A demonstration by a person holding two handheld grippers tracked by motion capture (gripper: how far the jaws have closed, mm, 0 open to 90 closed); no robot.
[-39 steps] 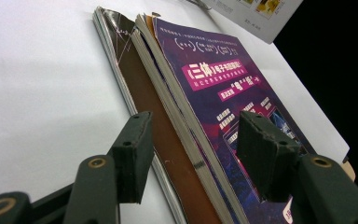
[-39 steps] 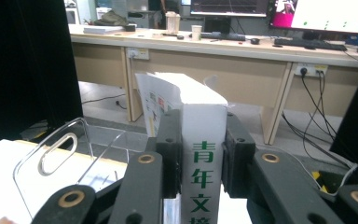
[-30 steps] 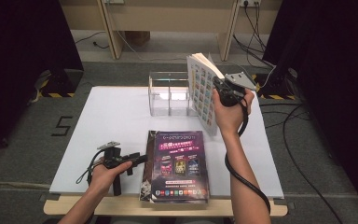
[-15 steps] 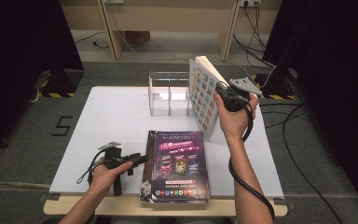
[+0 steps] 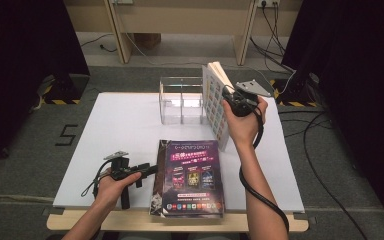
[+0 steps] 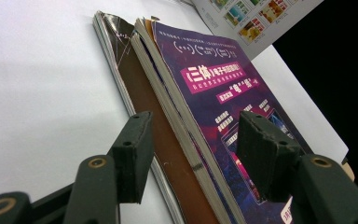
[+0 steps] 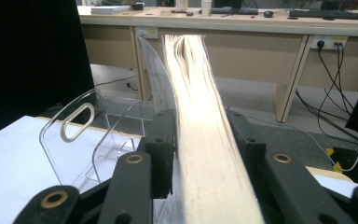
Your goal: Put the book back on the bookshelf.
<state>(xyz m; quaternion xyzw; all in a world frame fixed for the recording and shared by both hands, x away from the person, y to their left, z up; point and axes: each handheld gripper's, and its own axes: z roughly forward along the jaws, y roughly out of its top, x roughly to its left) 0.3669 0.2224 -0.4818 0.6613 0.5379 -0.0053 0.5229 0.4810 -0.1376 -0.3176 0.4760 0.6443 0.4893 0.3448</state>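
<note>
1. Book point(image 5: 215, 102) with a white cover of small coloured pictures stands upright on edge at the far right of the white table point(image 5: 125, 125), just right of the clear acrylic organiser point(image 5: 182, 102) and apparently touching its right end.
2. That organiser is a see-through rack with upright dividers; its compartments look empty, and the book stands outside them, not in a slot.
3. Near the front edge lies a stack of magazines point(image 5: 190, 177), flat, with a purple cover on top.
4. From the right gripper view, the book's page edges point(image 7: 205, 135) run straight up between the two black jaws, which sit close against both covers; the right gripper point(image 5: 236, 102) grips the book, after its jaws have just been opening somewhat. A divider with an oval handle hole point(image 7: 77, 122) shows to the left there, which the high view does not resolve.
5. From the left gripper view, the stack proves to be several magazines: a brown-covered one point(image 6: 154, 121) lies under the purple one point(image 6: 214, 88), with a corner of the picture-covered book beyond.
6. The left gripper point(image 5: 147, 170) lies low and level at the stack's left edge; its jaws stand wide, one either side of the edge, pressing on nothing.
7. The right hand point(image 5: 245, 122) is raised, wrist bent, holding its gripper against the book's right face; the left hand point(image 5: 112, 182) rests low by the table's front edge.
</note>
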